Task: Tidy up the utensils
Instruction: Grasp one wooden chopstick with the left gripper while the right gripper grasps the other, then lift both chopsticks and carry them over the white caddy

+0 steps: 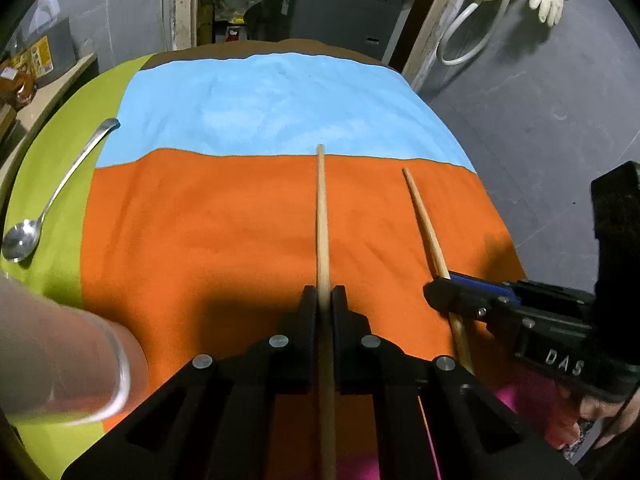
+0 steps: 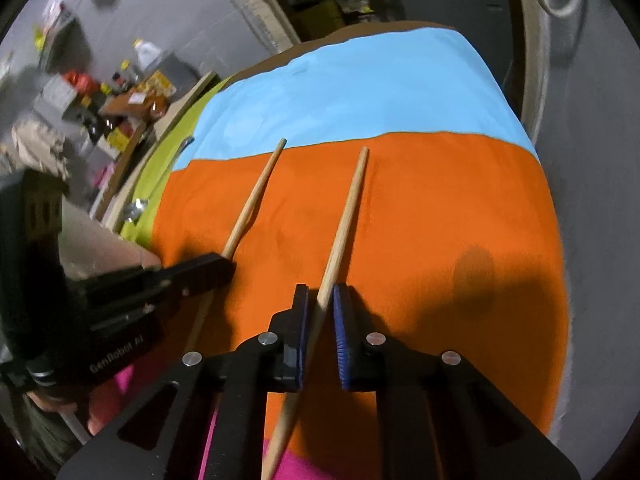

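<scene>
Two wooden chopsticks lie over the orange cloth (image 1: 200, 240). My left gripper (image 1: 324, 294) is shut on the left chopstick (image 1: 321, 208), which runs forward between its fingers. My right gripper (image 2: 322, 294) is closed around the right chopstick (image 2: 346, 216), with a small gap at the blue pads (image 2: 341, 332). The right gripper also shows in the left wrist view (image 1: 440, 290), on the right chopstick (image 1: 424, 220). The left gripper shows in the right wrist view (image 2: 224, 266), on the left chopstick (image 2: 256, 196). A metal spoon (image 1: 48, 200) lies on the green cloth at the left.
A clear glass (image 1: 80, 368) stands at the near left on the green cloth (image 1: 60, 280). A blue cloth (image 1: 272, 104) covers the far half of the table. A cluttered shelf (image 2: 120, 92) is to the left. Grey floor (image 1: 540, 120) lies to the right.
</scene>
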The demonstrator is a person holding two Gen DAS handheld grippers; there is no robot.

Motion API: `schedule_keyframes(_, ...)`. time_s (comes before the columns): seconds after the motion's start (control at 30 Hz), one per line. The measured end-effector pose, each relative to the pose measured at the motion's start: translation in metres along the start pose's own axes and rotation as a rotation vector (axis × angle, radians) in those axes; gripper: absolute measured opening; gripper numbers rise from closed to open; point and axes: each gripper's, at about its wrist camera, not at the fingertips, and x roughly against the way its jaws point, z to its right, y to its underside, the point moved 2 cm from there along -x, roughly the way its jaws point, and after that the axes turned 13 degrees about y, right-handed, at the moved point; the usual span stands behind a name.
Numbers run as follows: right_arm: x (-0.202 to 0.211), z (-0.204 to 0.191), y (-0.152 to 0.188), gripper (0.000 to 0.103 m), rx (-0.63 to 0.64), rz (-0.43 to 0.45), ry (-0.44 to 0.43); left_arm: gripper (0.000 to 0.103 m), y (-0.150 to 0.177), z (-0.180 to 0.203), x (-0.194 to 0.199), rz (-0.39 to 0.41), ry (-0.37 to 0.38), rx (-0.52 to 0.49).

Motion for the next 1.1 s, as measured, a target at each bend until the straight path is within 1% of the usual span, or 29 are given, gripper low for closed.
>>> schedule_keyframes(0.13,0.003,0.012,0.007,0.007,-0.093,-0.004,-0.091,0.004,0.006,0.001,0.006,0.027,0.004,0.004)
schedule_keyframes(0.23,0.008,0.015,0.012,0.006,-0.123,0.015,-0.129,0.004,0.012,0.005,0.013,0.056,0.019,0.007)
schedule_keyframes(0.4,0.026,0.011,0.025,0.006,-0.117,0.105,-0.168,0.004,0.024,0.016,0.035,0.153,0.046,-0.023)
schedule_keyframes(0.43,0.031,0.01,0.026,0.005,-0.112,0.132,-0.173,0.004,0.027,0.019,0.04,0.176,0.048,-0.037)
schedule_keyframes(0.53,0.048,0.003,0.032,0.005,-0.096,0.222,-0.185,0.004,0.033,0.027,0.059,0.279,0.035,-0.07)
schedule_keyframes(0.6,0.061,-0.003,0.036,0.005,-0.09,0.299,-0.199,0.004,0.039,0.032,0.077,0.382,0.036,-0.098)
schedule_keyframes(0.63,0.066,-0.006,0.036,0.005,-0.086,0.333,-0.201,0.004,0.039,0.033,0.084,0.416,0.034,-0.106)
schedule_keyframes(0.83,0.101,-0.025,0.039,0.005,-0.051,0.546,-0.189,0.004,0.046,0.044,0.124,0.608,0.036,-0.146)
schedule_keyframes(0.9,0.112,-0.033,0.039,0.005,-0.036,0.616,-0.183,0.004,0.048,0.048,0.137,0.667,0.034,-0.17)
schedule_keyframes(1.0,0.124,-0.049,0.038,0.005,-0.011,0.708,-0.178,0.004,0.049,0.054,0.152,0.734,0.029,-0.206)
schedule_keyframes(1.1,0.137,-0.066,0.038,0.005,0.02,0.802,-0.174,0.004,0.048,0.058,0.165,0.794,0.005,-0.235)
